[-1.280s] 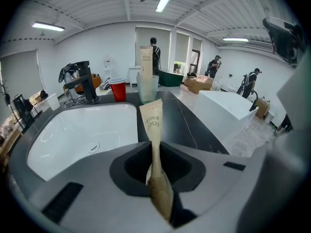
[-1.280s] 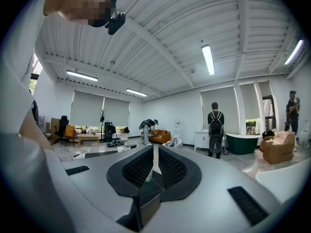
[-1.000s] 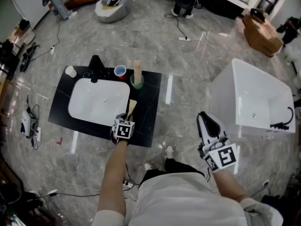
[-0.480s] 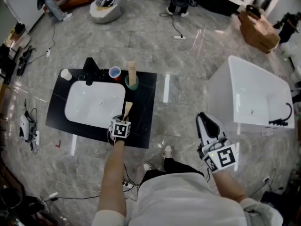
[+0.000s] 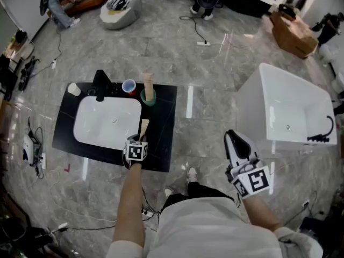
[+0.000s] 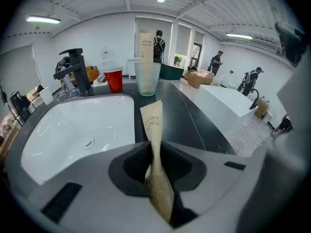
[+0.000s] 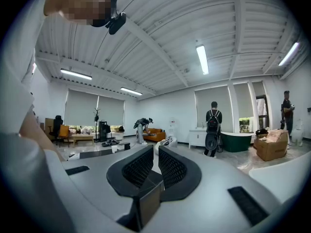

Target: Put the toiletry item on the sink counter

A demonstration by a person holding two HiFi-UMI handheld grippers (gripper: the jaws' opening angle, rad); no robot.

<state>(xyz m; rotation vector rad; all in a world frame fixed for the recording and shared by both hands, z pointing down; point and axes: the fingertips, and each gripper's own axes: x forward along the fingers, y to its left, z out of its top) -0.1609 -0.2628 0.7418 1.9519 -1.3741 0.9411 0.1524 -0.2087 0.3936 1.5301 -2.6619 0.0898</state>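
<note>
Two claws, but only one is working; my left claw (image 6: 154,153) is tipped down twd the black counter (image 6: 194,123) w/ the toothbrush packet (image 6: 151,116) pinched edge-on between its pads. The jaws are narrow, closed on the paper, and they've just been easing open a touch w/ the packet between them, so I judge the let-go is starting.

I hold it by its lower end so the long free end sticks out ahead of the claw and meets the counter first; whether that end touches the top already I can't tell. It's aimed at the bare strip just ahead of the claw, w/ the white basin (image 6: 73,135) to the claw's left; that's deliberate, I reckon, since a flat paper sleeve let go over the basin rim would slide in.

Further ahead of the claw, well apart from the packet, stand the clear cup (image 6: 147,81) w/ a tall box (image 6: 146,45) in it and the red cup (image 6: 114,79); the black tap (image 6: 77,72) is off to the left. Setting down short of them means nothing gets knocked.

Next: open wider, low, then back the claw off along its own line so the pads don't drag the packet.

My right claw (image 7: 153,165) is out level at my side, away from the counter, pads nearly together w/ only a thin slit, nothing in it; a one-claw drop doesn't need it, so it sits clear.
</note>
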